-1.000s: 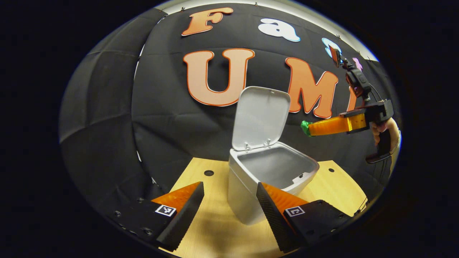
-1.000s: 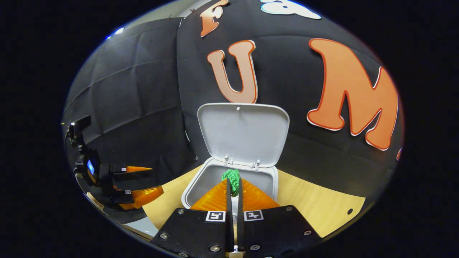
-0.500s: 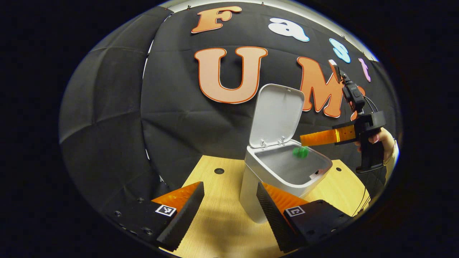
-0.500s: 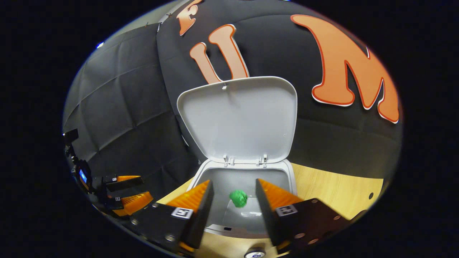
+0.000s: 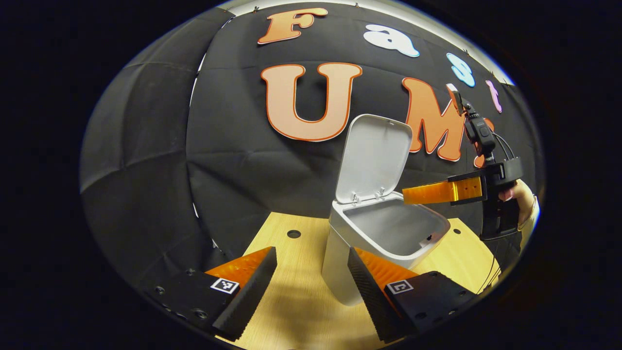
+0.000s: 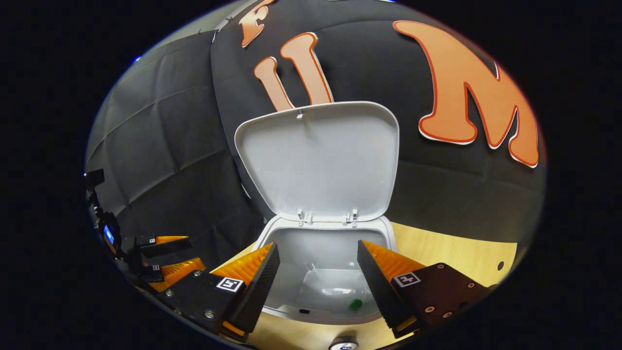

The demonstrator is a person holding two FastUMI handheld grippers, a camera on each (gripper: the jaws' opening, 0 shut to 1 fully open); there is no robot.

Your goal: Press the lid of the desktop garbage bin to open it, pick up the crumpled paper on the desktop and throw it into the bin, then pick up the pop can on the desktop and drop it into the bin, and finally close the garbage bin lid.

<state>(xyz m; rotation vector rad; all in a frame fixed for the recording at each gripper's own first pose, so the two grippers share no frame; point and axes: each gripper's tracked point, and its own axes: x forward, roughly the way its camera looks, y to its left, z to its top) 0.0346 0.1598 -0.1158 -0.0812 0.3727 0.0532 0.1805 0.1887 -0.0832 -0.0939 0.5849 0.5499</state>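
The white desktop bin (image 5: pixel 340 262) stands on the wooden table (image 5: pixel 291 311) with its lid (image 5: pixel 374 155) swung upright. My right gripper (image 6: pixel 317 246) hangs open over the bin's mouth (image 6: pixel 323 243), nothing between its fingers. The green crumpled paper (image 6: pixel 355 304) lies on the bin's floor. In the left gripper view the right gripper (image 5: pixel 408 195) reaches over the bin's rim from the right, held by a hand (image 5: pixel 522 199). My left gripper (image 5: pixel 311 250) is open and low, just in front of the bin. A small round silvery top (image 6: pixel 343 345) at the bottom edge looks like the pop can.
The black cloth wall rises right behind the bin. My left gripper (image 6: pixel 197 253) shows far left in the right gripper view. The tabletop (image 6: pixel 452 253) has round holes (image 5: pixel 293 234) near its back edge.
My right gripper opened and let the green paper go. The paper fell from the fingertips to the bin's floor. The left gripper swung slightly left, then held still.
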